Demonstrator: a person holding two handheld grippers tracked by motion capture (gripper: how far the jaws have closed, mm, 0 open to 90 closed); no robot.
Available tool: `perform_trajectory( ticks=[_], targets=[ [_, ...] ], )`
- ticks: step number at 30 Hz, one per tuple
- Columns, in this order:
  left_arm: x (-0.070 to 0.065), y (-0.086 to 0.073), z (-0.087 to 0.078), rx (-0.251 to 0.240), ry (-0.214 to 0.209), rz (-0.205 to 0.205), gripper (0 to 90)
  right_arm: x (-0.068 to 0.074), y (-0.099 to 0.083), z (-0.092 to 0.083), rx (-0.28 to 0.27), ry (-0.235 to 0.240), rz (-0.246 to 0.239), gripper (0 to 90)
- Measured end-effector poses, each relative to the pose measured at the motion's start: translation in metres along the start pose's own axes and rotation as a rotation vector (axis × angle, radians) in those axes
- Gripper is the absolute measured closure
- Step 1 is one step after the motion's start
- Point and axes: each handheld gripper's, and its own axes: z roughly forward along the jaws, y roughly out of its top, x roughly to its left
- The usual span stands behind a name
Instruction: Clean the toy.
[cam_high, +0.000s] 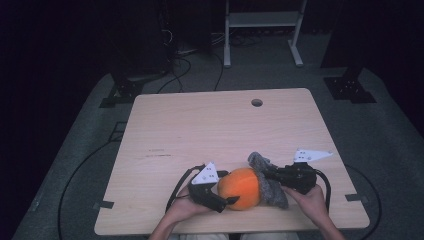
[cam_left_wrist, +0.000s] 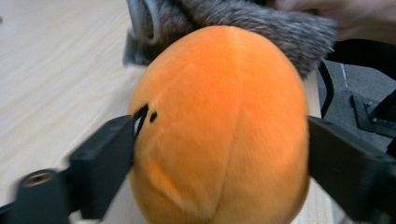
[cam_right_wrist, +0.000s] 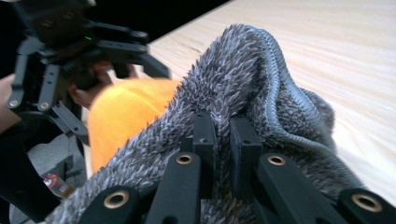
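Observation:
A round orange plush (cam_high: 240, 187) (cam_left_wrist: 219, 126) lies on the wooden table (cam_high: 200, 125) near its front edge. A grey furry cover (cam_high: 272, 189) (cam_right_wrist: 243, 74) wraps its right side and drapes onto the table. My left gripper (cam_high: 226, 187) (cam_left_wrist: 219, 154) stands open, one black jaw at each flank of the plush, which looks round and unsqueezed. My right gripper (cam_high: 267, 175) (cam_right_wrist: 223, 135) is shut on a fold of the grey fur, close to the plush. In the right gripper view the orange plush (cam_right_wrist: 126, 116) peeks out from under the fur, with the left gripper beyond it.
A round cable hole (cam_high: 256, 102) sits near the table's far edge. Behind the table stand a white frame (cam_high: 262, 20) and dark stands, with cables on the grey floor. Both hands rest at the front edge.

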Motion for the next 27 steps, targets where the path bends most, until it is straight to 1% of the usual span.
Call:
perform_trajectory(
  ticks=[1, 2, 3, 4, 5, 6, 7, 8, 9, 10, 11, 12, 13, 14, 15, 16, 17, 18, 20, 21, 22, 23, 25, 26, 27],
  targets=[
    [-0.001, 0.001, 0.0, -0.004, 0.002, 0.01, 20.0, -0.003, -0.002, -0.002, 0.007, -0.008, 0.013, 82.3],
    [-0.002, 0.001, 0.0, -0.006, 0.007, 0.019, 23.2, -0.007, -0.004, -0.005, 0.022, -0.027, 0.034, 82.3],
    [-0.002, 0.001, 0.0, -0.006, 0.007, 0.019, 26.9, -0.007, -0.004, -0.005, 0.022, -0.027, 0.034, 82.3],
    [-0.004, 0.001, -0.001, -0.014, 0.018, 0.047, 26.9, -0.009, -0.004, -0.008, 0.028, -0.041, 0.039, 82.4],
    [-0.006, 0.001, -0.001, -0.019, 0.026, 0.081, 32.5, -0.007, -0.002, -0.017, -0.019, -0.027, 0.059, 82.4],
    [-0.007, 0.001, -0.001, -0.02, 0.029, 0.101, 33.7, -0.003, 0.002, -0.02, -0.056, -0.011, 0.049, 82.4],
    [-0.007, 0.001, -0.001, -0.02, 0.029, 0.101, 34.9, 0.003, 0.007, -0.022, -0.086, 0.007, 0.035, 82.4],
    [-0.01, 0.003, 0.001, -0.023, 0.038, 0.117, 36.1, 0.01, 0.013, -0.023, -0.112, 0.033, 0.018, 82.4],
    [-0.01, 0.003, 0.001, -0.023, 0.038, 0.117, 36.7, 0.018, 0.017, -0.021, -0.121, 0.051, -0.007, 82.3],
    [-0.012, 0.005, 0.002, -0.025, 0.046, 0.14, 37.8, 0.025, 0.02, -0.018, -0.105, 0.051, -0.04, 82.3],
    [-0.013, 0.005, 0.002, -0.035, 0.049, 0.142, 38.3, 0.029, 0.021, -0.014, -0.085, 0.045, -0.065, 82.4],
    [-0.013, 0.005, 0.002, -0.035, 0.049, 0.142, 38.8, 0.031, 0.019, -0.008, -0.045, 0.035, -0.081, 82.3],
    [-0.014, 0.006, 0.003, -0.039, 0.054, 0.144, 39.3, 0.029, 0.015, -0.003, -0.026, 0.031, -0.073, 82.3],
    [-0.014, 0.006, 0.003, -0.041, 0.058, 0.145, 39.7, 0.025, 0.012, -0.002, -0.026, 0.035, -0.055, 82.3],
    [-0.013, 0.007, 0.002, -0.049, 0.058, 0.137, 40.3, 0.017, 0.008, -0.001, -0.035, 0.048, -0.014, 82.4],
    [-0.012, 0.008, 0.003, -0.055, 0.057, 0.13, 40.6, 0.01, 0.004, -0.002, -0.04, 0.044, 0.02, 82.3],
    [-0.012, 0.008, 0.003, -0.055, 0.057, 0.13, 40.6, 0.005, 0.001, -0.004, -0.04, 0.01, 0.041, 82.3],
    [-0.011, 0.009, 0.005, -0.068, 0.05, 0.125, 40.7, 0.001, -0.004, -0.006, -0.029, -0.025, 0.051, 82.4],
    [-0.011, 0.01, 0.006, -0.082, 0.052, 0.119, 41.0, -0.004, -0.007, -0.009, -0.026, -0.052, 0.082, 82.5],
    [-0.011, 0.01, 0.006, -0.091, 0.05, 0.111, 41.2, -0.004, -0.006, -0.011, -0.021, -0.073, 0.078, 82.5],
    [-0.011, 0.011, 0.005, -0.1, 0.052, 0.107, 41.3, -0.003, -0.004, -0.014, -0.028, -0.085, 0.07, 82.5],
    [-0.011, 0.012, 0.004, -0.115, 0.06, 0.108, 41.5, 0.0, -0.001, -0.017, -0.058, -0.079, 0.07, 82.5],
    [-0.01, 0.013, 0.002, -0.147, 0.075, 0.098, 42.0, 0.012, 0.008, -0.02, -0.141, -0.024, 0.039, 82.5],
    [-0.009, 0.014, -0.001, -0.166, 0.074, 0.082, 42.3, 0.016, 0.012, -0.02, -0.164, 0.0, 0.026, 82.4],
    [-0.008, 0.016, -0.003, -0.182, 0.076, 0.08, 42.7, 0.023, 0.016, -0.019, -0.183, 0.019, 0.004, 82.4]
  ],
)
